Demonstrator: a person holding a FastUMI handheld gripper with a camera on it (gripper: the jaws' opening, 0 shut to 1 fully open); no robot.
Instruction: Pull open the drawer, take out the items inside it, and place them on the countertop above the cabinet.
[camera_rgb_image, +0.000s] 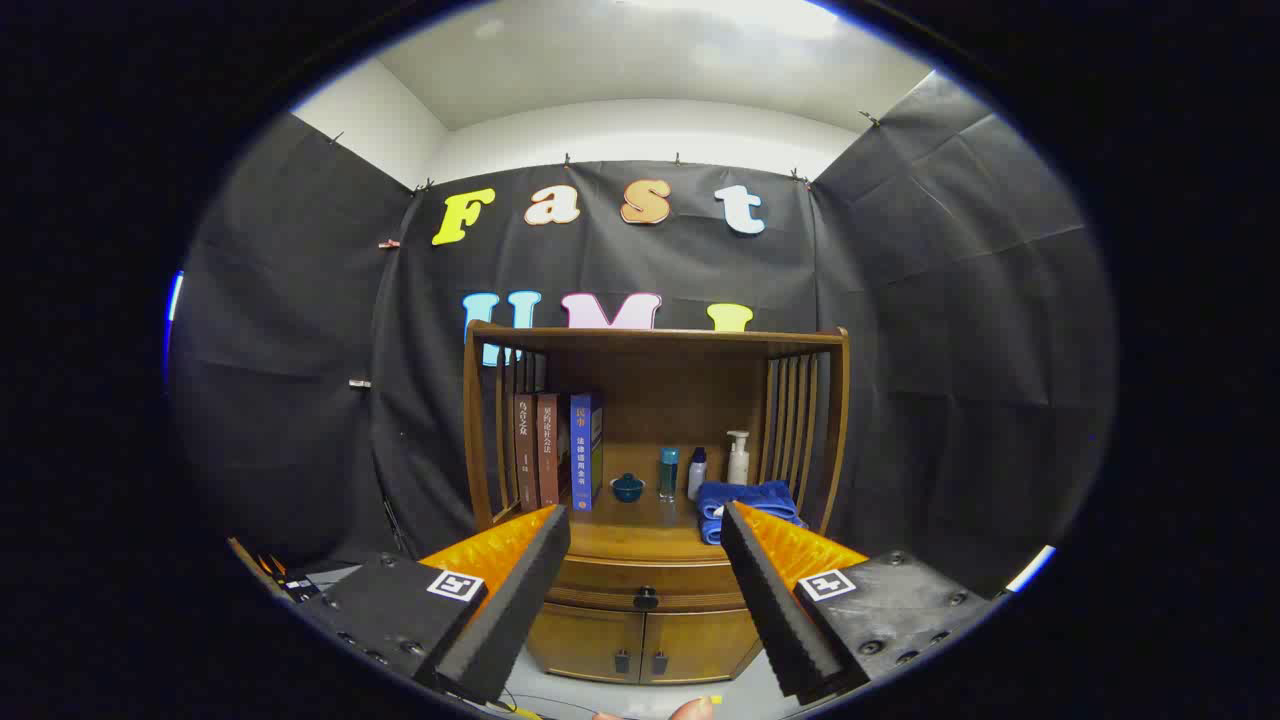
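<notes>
I had the tongs (645, 590) spread wide, gripping nothing and touching nothing, their fingers (520, 590) framing the wooden cabinet (650, 640) ahead. Between them sat the drawer (640, 580), closed, with a dark knob (646, 598) at its middle; I could not see what lay inside. Below it were two small doors (640, 645). Above the drawer, the tabletop (640, 535) carried three upright books (555, 450) toward the left, a small dark teal bowl (628, 487), a teal bottle (668, 472), a white bottle (697, 473), a pump bottle (738, 458), and a folded blue towel (745, 505) just beyond the right finger. Slatted sides and a top board enclosed that space. Black cloth walled the booth behind, under a white ceiling (640, 60).
</notes>
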